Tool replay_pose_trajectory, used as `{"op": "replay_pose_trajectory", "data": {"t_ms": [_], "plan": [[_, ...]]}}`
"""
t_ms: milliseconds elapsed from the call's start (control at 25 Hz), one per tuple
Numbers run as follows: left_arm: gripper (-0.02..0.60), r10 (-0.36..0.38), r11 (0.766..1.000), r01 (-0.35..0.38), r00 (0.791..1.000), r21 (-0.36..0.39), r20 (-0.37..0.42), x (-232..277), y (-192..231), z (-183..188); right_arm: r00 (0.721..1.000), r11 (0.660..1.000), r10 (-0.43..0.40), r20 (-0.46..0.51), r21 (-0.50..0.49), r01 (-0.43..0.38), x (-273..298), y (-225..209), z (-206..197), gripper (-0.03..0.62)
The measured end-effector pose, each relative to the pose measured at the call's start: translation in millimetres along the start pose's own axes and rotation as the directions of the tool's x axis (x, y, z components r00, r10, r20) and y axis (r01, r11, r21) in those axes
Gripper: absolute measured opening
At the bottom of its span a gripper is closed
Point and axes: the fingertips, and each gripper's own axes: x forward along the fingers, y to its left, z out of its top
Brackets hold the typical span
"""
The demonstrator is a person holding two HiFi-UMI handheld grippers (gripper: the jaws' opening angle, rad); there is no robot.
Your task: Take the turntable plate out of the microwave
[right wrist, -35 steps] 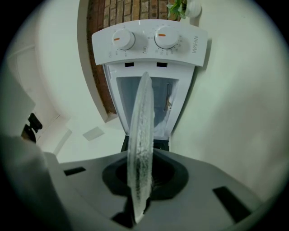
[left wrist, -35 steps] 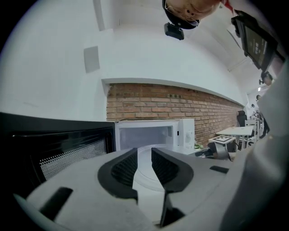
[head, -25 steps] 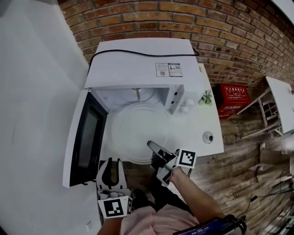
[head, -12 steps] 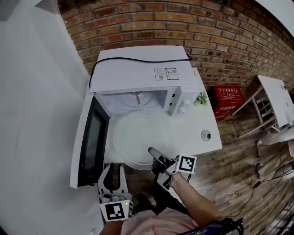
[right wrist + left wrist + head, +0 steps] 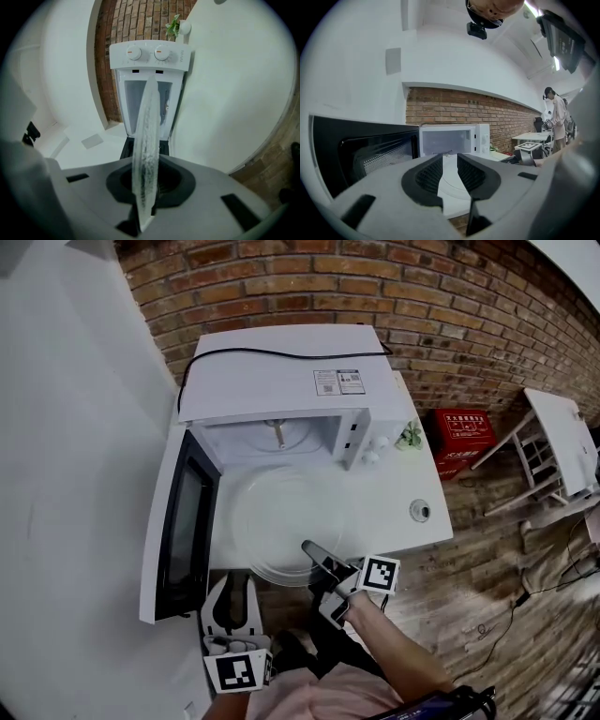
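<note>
Glass turntable plate (image 5: 281, 521) slides a bit further out of the microwave (image 5: 281, 371), flat, mostly in front of it. R gripper (image 5: 314, 554) pinches its near rim; L gripper (image 5: 230, 589) spread, empty, farther from plate.

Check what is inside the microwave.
A white floor and a small brownish stub show inside the microwave; the turntable plate, held out in front, covers the floor's front edge.
</note>
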Motion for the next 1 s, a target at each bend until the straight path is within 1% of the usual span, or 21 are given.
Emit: {"op": "replay_pose_trajectory", "data": {"t_ms": [200, 400, 1000], "plan": [[0.095, 0.017, 1.0, -0.017, 0.999, -0.002, -0.027, 3.5, 4.8, -9.3, 0.999, 0.999, -0.045, -0.01, 0.022, 0.045, 4.1, -19.7, 1.1, 0.029], [0.094, 0.033, 0.999, -0.033, 0.998, -0.006, -0.054, 12.6, 7.4, -18.1, 0.996, 0.993, -0.083, -0.019, 0.08, 0.084, 11.2, -36.8, 3.9, 0.029], [0.094, 0.055, 0.998, -0.056, 0.994, -0.007, -0.095, 34.2, 12.7, -30.2, 0.989, 0.978, -0.141, -0.047, 0.147, 0.147, 24.9, -63.8, 12.6, 0.031]]}}
